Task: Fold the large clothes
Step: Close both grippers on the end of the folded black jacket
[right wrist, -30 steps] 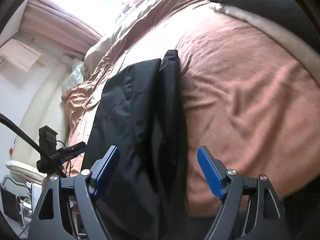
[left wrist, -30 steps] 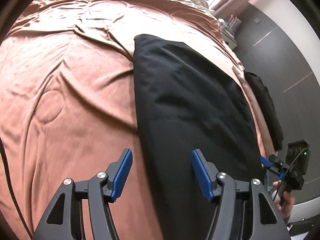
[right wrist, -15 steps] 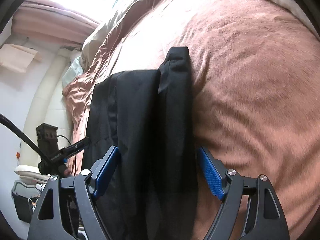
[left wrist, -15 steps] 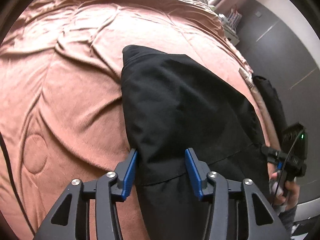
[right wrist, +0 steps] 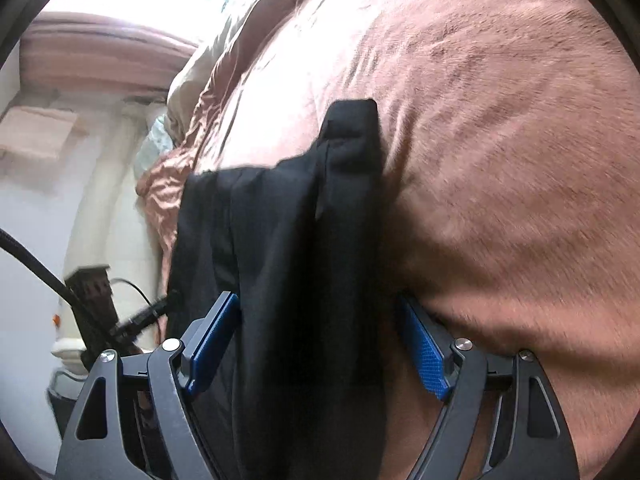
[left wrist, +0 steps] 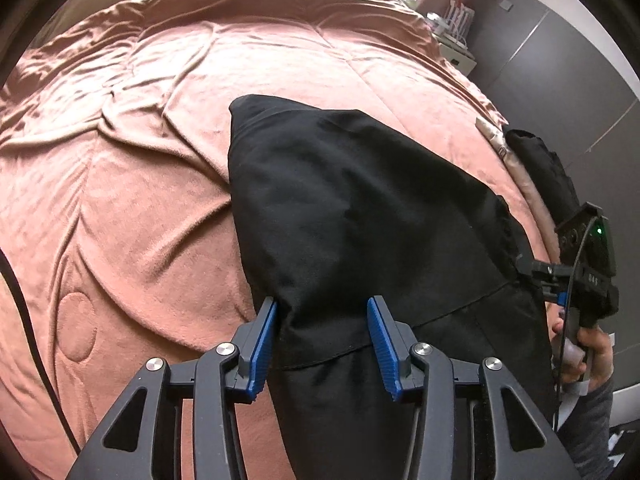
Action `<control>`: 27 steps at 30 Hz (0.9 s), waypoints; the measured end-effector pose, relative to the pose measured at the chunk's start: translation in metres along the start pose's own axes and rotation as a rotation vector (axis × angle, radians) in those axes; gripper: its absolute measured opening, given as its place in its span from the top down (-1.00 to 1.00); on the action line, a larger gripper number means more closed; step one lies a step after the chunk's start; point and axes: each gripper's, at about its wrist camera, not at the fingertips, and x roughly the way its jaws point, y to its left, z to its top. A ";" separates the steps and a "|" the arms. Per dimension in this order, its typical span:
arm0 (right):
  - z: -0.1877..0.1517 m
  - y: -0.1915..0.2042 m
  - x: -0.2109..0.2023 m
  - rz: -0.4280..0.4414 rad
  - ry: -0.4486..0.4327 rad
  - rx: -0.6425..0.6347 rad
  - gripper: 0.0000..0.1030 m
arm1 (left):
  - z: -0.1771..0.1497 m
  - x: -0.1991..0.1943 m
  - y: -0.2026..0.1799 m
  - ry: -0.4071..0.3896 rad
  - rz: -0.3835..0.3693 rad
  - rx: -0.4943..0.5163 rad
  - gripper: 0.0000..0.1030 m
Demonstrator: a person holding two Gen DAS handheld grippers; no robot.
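A black garment (left wrist: pixel 360 208), folded lengthways, lies on a pink-brown bedspread (left wrist: pixel 140 200). My left gripper (left wrist: pixel 322 340) straddles its near left edge, jaws half closed. The left pad touches the edge and the right pad rests on the cloth, with no clear pinch. In the right wrist view the garment (right wrist: pixel 280 240) runs away as a long strip, one narrower part ending farther off. My right gripper (right wrist: pixel 318 344) stands wide open with that strip between its fingers, the right finger low against the bedspread (right wrist: pixel 500 160). The right gripper (left wrist: pixel 536 272) also shows at the garment's far side.
A second dark garment (left wrist: pixel 548 168) hangs at the bed's right edge. A person's hand (left wrist: pixel 592 344) holds the right gripper's handle. A nightstand (left wrist: pixel 452 44) stands by a grey wall. A black cable (left wrist: pixel 24 300) trails at the left. Pillows (right wrist: pixel 160 144) and a curved headboard lie beyond.
Both grippers moved in onto the garment. The left jaws narrowed from wide apart to half closed around its edge. The right gripper, still wide, slid forward until the strip lay between its fingers.
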 end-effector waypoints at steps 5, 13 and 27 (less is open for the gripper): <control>0.012 -0.003 0.018 0.001 0.017 0.004 0.06 | 0.001 0.002 0.010 -0.002 -0.022 -0.035 0.08; 0.003 0.025 0.000 0.007 -0.049 -0.071 0.76 | 0.020 0.013 0.032 -0.020 -0.067 -0.111 0.08; -0.034 0.070 -0.020 0.018 -0.115 -0.202 0.82 | 0.011 -0.050 0.030 -0.143 -0.107 -0.140 0.74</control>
